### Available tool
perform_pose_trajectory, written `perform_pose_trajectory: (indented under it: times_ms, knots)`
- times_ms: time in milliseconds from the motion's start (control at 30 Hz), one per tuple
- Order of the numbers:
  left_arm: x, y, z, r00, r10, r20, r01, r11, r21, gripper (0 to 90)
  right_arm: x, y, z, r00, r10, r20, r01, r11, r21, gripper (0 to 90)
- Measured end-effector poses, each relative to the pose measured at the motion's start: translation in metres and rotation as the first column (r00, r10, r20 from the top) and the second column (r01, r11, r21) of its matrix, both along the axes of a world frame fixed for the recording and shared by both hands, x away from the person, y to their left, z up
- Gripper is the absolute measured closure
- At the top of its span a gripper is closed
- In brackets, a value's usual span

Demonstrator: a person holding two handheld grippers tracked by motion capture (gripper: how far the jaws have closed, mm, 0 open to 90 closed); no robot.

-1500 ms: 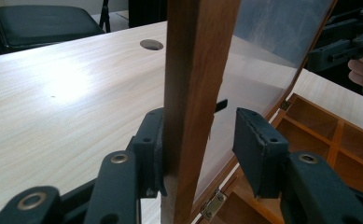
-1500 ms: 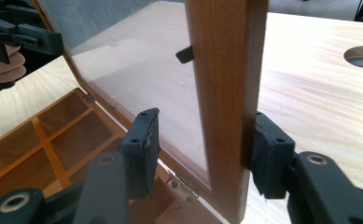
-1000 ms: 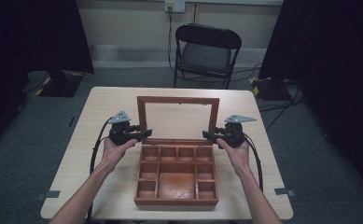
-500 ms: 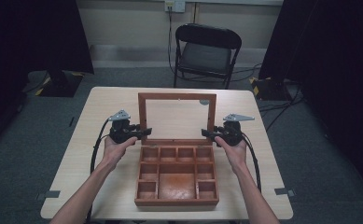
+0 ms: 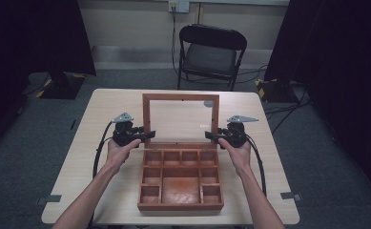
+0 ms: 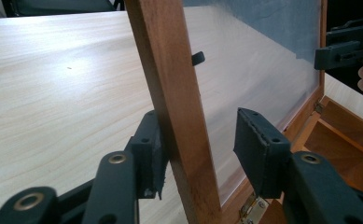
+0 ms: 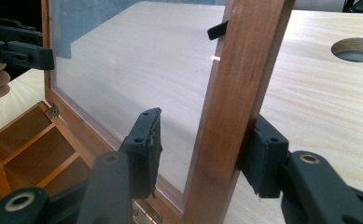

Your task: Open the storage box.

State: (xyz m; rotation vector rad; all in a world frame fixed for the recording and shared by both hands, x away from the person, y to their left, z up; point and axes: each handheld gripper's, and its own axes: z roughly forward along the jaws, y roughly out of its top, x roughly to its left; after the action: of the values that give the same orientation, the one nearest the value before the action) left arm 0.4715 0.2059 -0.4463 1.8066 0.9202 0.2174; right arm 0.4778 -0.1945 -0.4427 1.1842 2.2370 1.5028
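Pale table [image 5: 102,119], wooden compartment box [image 5: 180,183], glass-paned lid [image 5: 180,119] upright

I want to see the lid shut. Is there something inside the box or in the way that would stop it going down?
Nothing visible blocks it. The box's compartments look empty, and the lid stands open above them. The left gripper and right gripper straddle its side rails, jaws open.

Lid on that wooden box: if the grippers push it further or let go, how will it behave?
The lid looks stiff: a wood frame around a clear pane. It probably swings on the brass hinges rather than lifting. Standing nearly upright, it may drop either way if released. The pane is likely fragile; both grippers' open jaws straddle the side rails.
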Motion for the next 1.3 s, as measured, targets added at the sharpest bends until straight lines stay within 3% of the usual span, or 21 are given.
perform_pose_trajectory:
  times_ms: [167,300,600,700,933,1100,1300]
  knots:
    - [-0.004,0.004,-0.002,0.9998,0.021,-0.003,-0.021,0.9998,0.003,48.1,0.001,0.0,-0.004,0.9999,-0.002,-0.011,0.002,1.0,-0.003,49.0]
    - [-0.004,0.004,-0.007,0.9995,0.029,-0.013,-0.029,0.9986,0.045,48.9,0.002,-0.001,-0.009,0.9996,-0.01,-0.026,0.01,0.9999,0.002,46.6]
    - [0.003,0.005,-0.016,0.9978,0.037,-0.056,-0.036,0.9992,0.018,52.1,0.005,0.002,-0.018,0.9982,-0.027,-0.053,0.027,0.9996,0.004,40.2]
    - [0.003,0.005,-0.018,0.9974,0.032,-0.065,-0.029,0.9989,0.037,52.1,0.006,0.003,-0.021,0.9981,-0.034,-0.052,0.034,0.9994,-0.002,38.1]
    - [0.004,0.007,-0.021,0.9964,0.021,-0.082,-0.018,0.9994,0.029,51.1,0.007,0.005,-0.023,0.9971,-0.043,-0.062,0.043,0.9991,-0.006,34.4]
    - [0.006,0.008,-0.024,0.9949,0.02,-0.098,-0.018,0.9996,0.022,49.2,0.007,0.009,-0.025,0.9964,-0.059,-0.061,0.057,0.9975,-0.043,28.9]
    - [0.008,0.008,-0.026,0.9932,0.017,-0.115,-0.015,0.9998,0.014,47.8,0.008,0.009,-0.027,0.9957,-0.059,-0.072,0.056,0.9976,-0.04,27.8]
